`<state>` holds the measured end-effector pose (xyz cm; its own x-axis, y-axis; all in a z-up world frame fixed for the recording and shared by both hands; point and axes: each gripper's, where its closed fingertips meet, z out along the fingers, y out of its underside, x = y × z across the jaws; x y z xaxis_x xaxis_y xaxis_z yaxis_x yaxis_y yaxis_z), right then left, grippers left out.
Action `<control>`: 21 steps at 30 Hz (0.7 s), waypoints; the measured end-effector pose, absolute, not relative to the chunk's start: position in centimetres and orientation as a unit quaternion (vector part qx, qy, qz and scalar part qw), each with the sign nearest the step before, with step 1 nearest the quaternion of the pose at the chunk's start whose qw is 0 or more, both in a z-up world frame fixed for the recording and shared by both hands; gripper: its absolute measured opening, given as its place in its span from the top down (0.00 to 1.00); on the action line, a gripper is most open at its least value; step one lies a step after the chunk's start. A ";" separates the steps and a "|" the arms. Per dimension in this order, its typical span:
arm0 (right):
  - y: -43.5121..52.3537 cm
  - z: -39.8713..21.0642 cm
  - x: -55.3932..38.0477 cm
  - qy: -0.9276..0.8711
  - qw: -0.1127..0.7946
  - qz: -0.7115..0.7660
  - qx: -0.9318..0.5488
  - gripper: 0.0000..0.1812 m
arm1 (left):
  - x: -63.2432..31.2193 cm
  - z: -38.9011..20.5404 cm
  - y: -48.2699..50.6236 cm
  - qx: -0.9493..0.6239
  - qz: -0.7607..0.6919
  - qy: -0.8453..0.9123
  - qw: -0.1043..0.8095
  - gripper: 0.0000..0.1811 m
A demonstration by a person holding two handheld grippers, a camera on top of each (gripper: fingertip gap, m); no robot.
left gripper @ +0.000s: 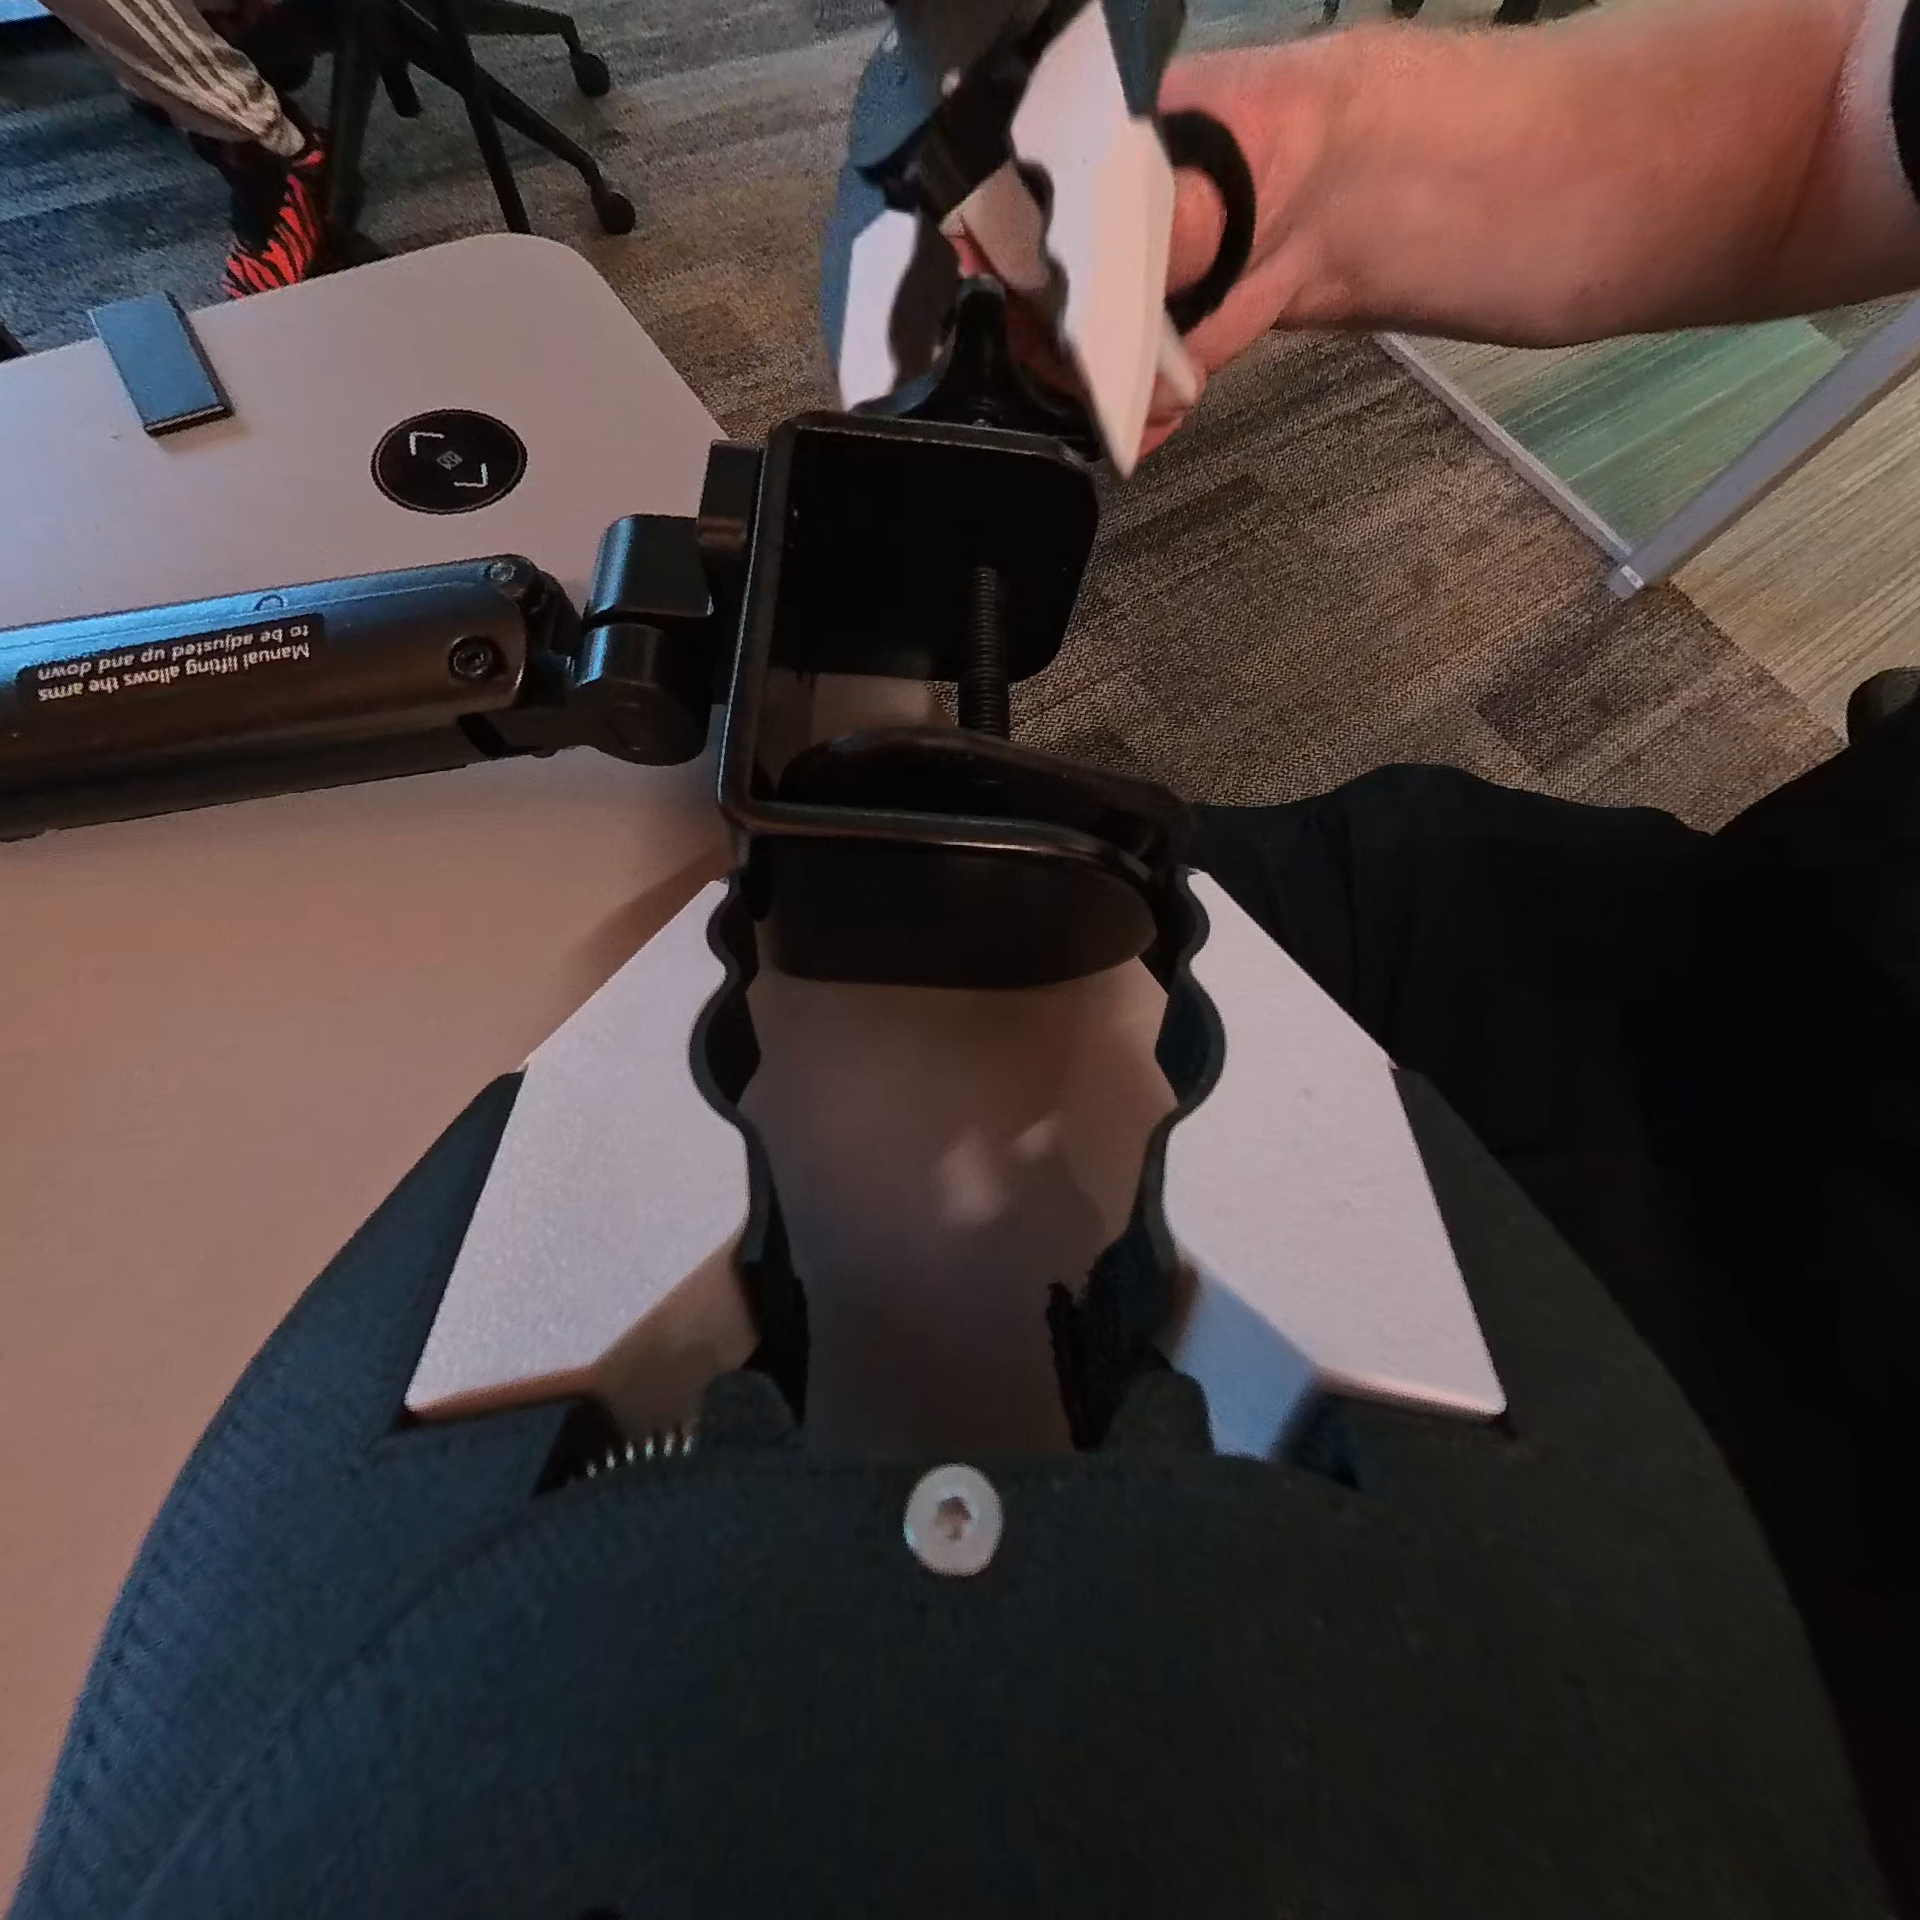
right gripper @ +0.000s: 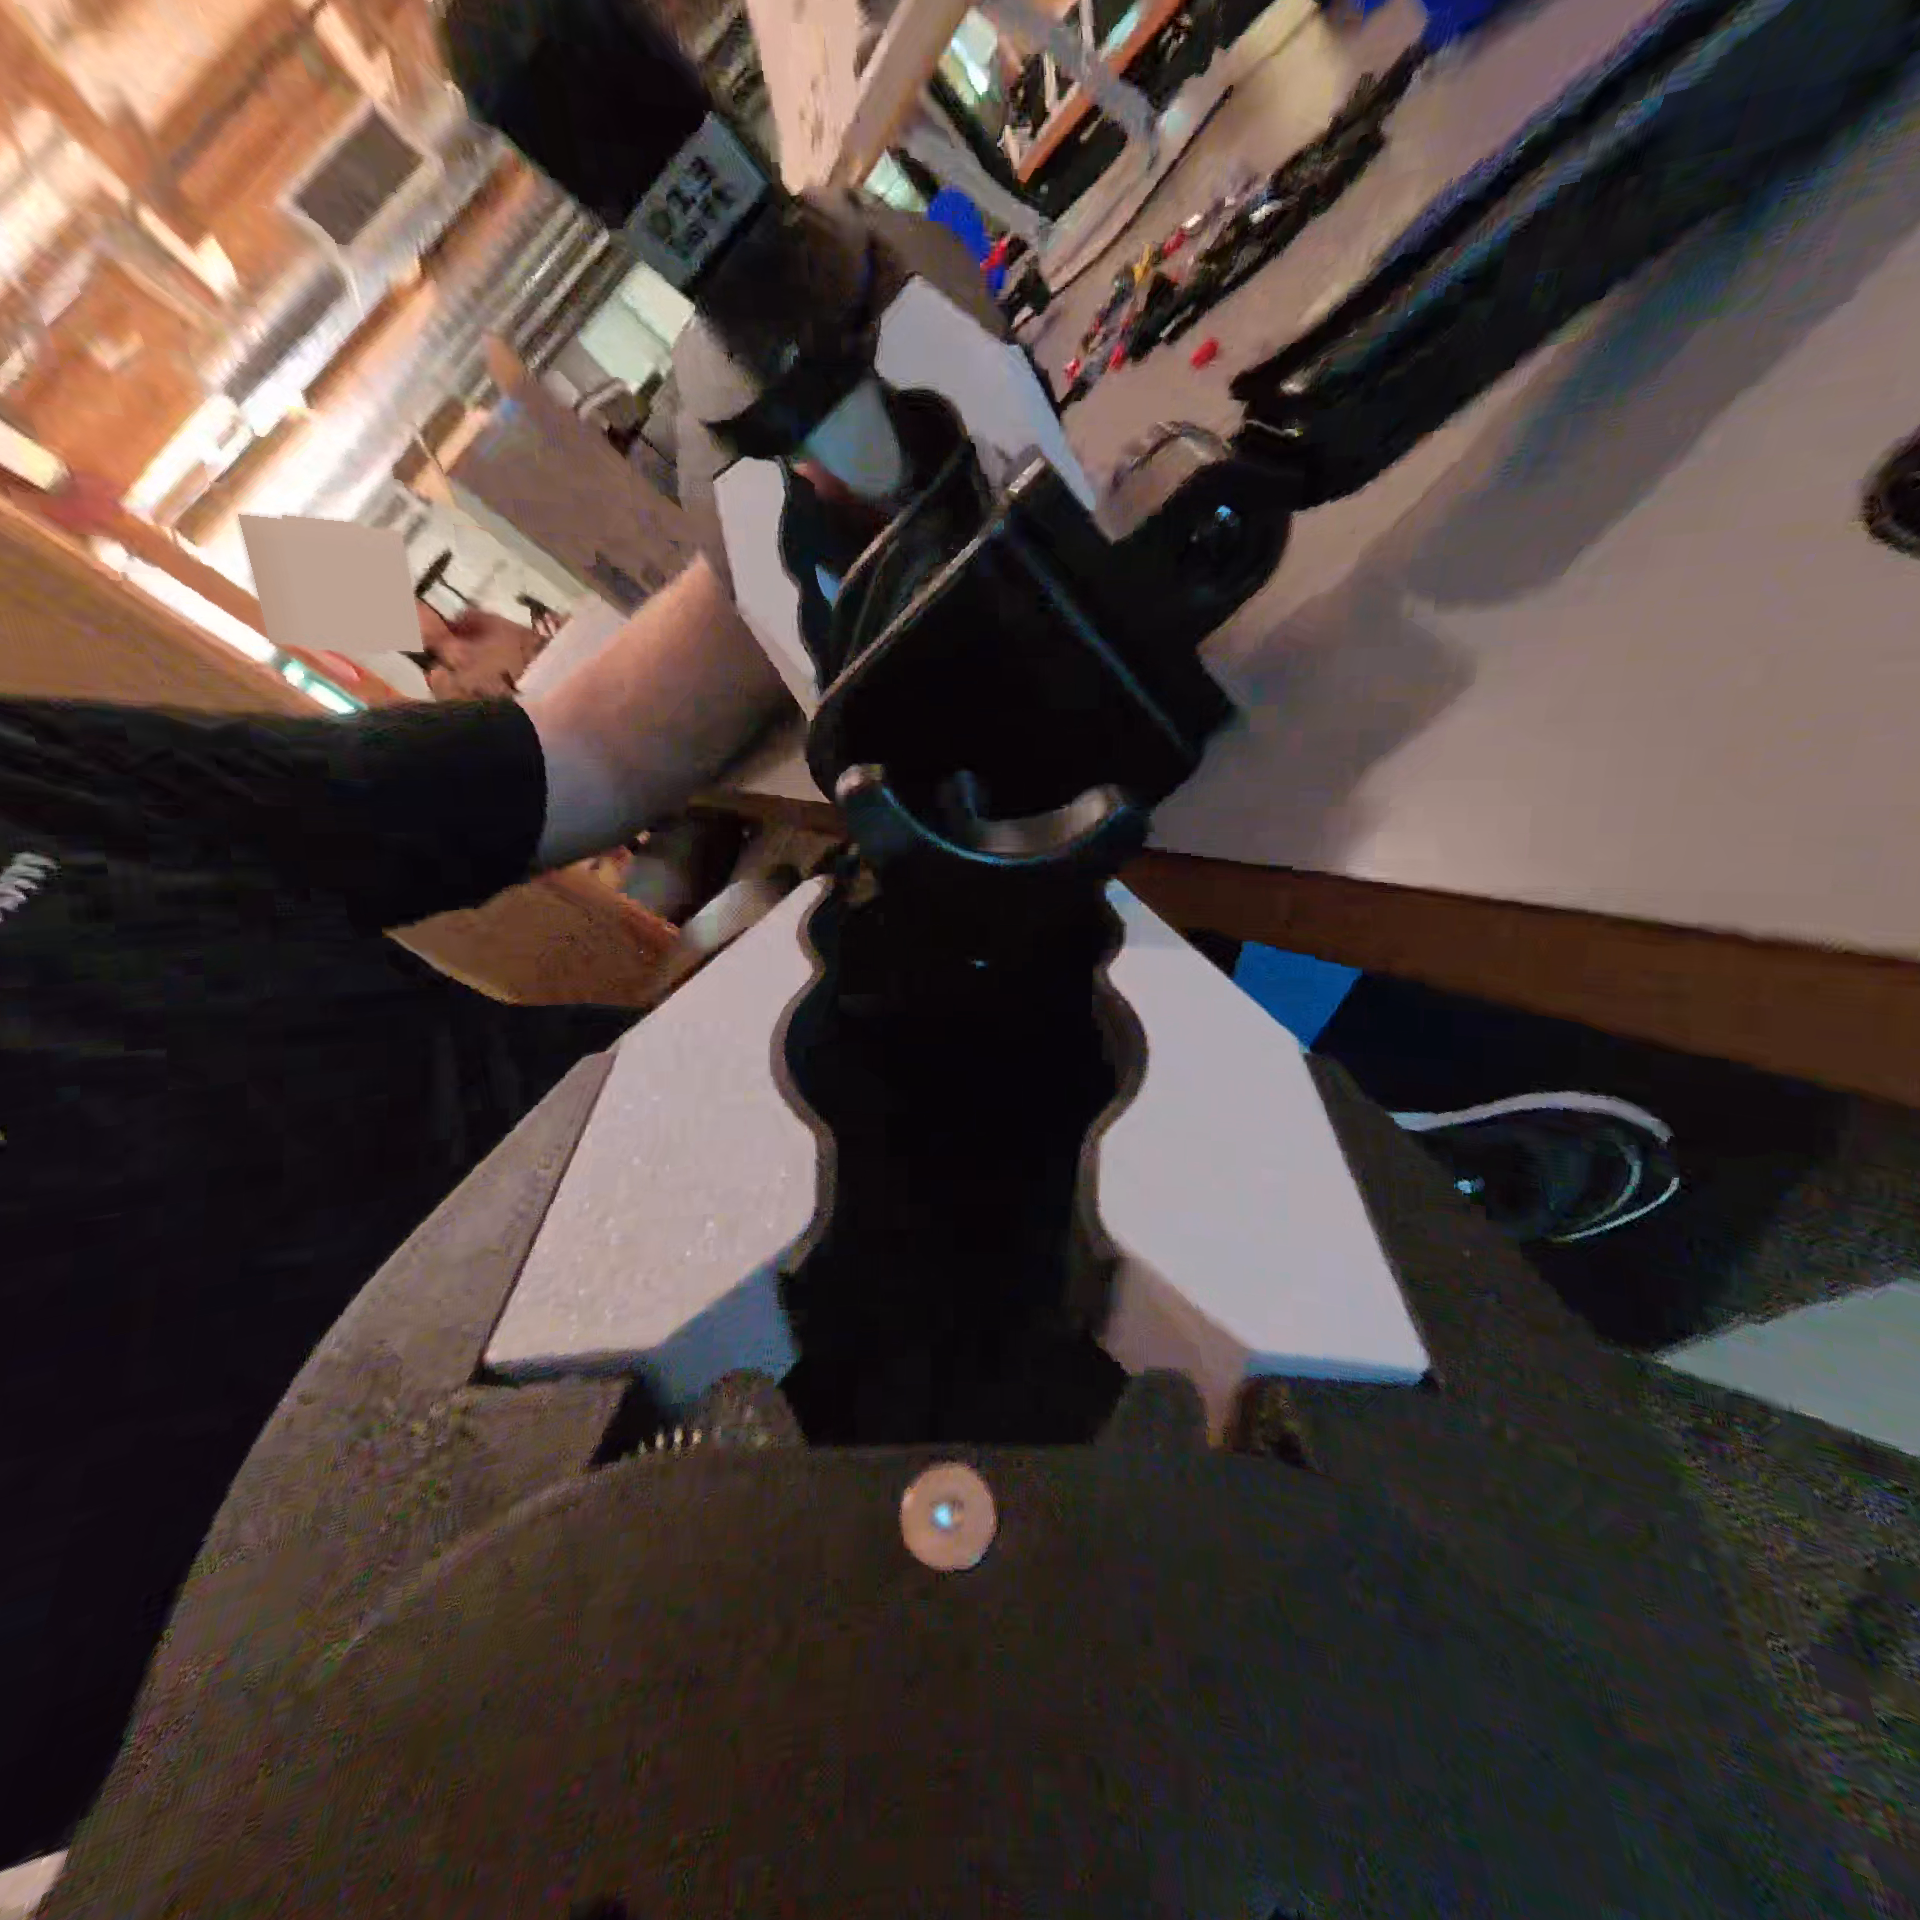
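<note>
- Black metal makes up the clamp (left gripper: 914,665), a C-shaped bracket seen at the corner of the pale table (left gripper: 260,987), with its threaded screw (left gripper: 985,649) running across the opening.
- A black jointed arm (left gripper: 312,665) is joined to the clamp's left side and lies along the tabletop; a white sticker with writing is borne on it.
- The clamp's lower padded plate is held between the fingertips of the left gripper (left gripper: 961,914), whose wavy-edged fingers are set fairly wide around it.
- The knob (left gripper: 977,353) at the far end of the screw is met by the right gripper (left gripper: 1023,301), carried by a bare hand (left gripper: 1507,197); whether its fingers press on the knob cannot be told.
- In the right wrist view, the knob (right gripper: 987,831) is seen just beyond the tips of the right gripper (right gripper: 966,914), its fingers narrowly parted.
- A round black disc (left gripper: 449,459) and a dark rectangular pad (left gripper: 161,364) lie on the table behind the arm.
- Carpet (left gripper: 1299,582) and office chair legs (left gripper: 499,125) are seen beyond the table.
</note>
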<state>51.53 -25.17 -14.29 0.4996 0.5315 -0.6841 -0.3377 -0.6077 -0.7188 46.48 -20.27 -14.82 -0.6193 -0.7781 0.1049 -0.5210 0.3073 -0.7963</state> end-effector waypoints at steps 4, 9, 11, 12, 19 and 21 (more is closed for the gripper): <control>-24.5 -15.1 51.8 -0.169 0.498 0.314 -0.790 0.77 | 46.5 -14.8 -20.3 -0.408 -0.423 0.795 0.153 0.57; -23.7 -15.5 53.7 -0.325 0.552 -0.106 -0.761 0.78 | 46.4 -14.8 -20.5 -0.403 -0.422 0.798 0.152 0.57; -23.6 -15.3 53.9 -0.335 0.554 -0.134 -0.751 0.79 | 46.3 -14.9 -20.6 -0.404 -0.426 0.796 0.144 0.56; -23.4 -15.1 54.4 -0.349 0.551 -0.203 -0.730 0.78 | 46.4 -14.9 -20.6 -0.405 -0.423 0.797 0.148 0.56; -25.0 -14.7 53.4 -0.215 0.588 0.128 -0.769 0.50 | 46.4 -14.9 -20.9 -0.403 -0.426 0.797 0.144 0.57; -25.7 -14.0 53.4 -0.137 0.562 0.289 -0.763 0.54 | 46.4 -14.9 -20.9 -0.403 -0.426 0.797 0.143 0.56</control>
<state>53.39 -25.72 -14.05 0.7956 0.5332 -0.2875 -0.1165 -0.3310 -0.9364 46.39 -20.87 -14.85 -0.6338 -0.7650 0.1147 -0.5206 0.3121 -0.7947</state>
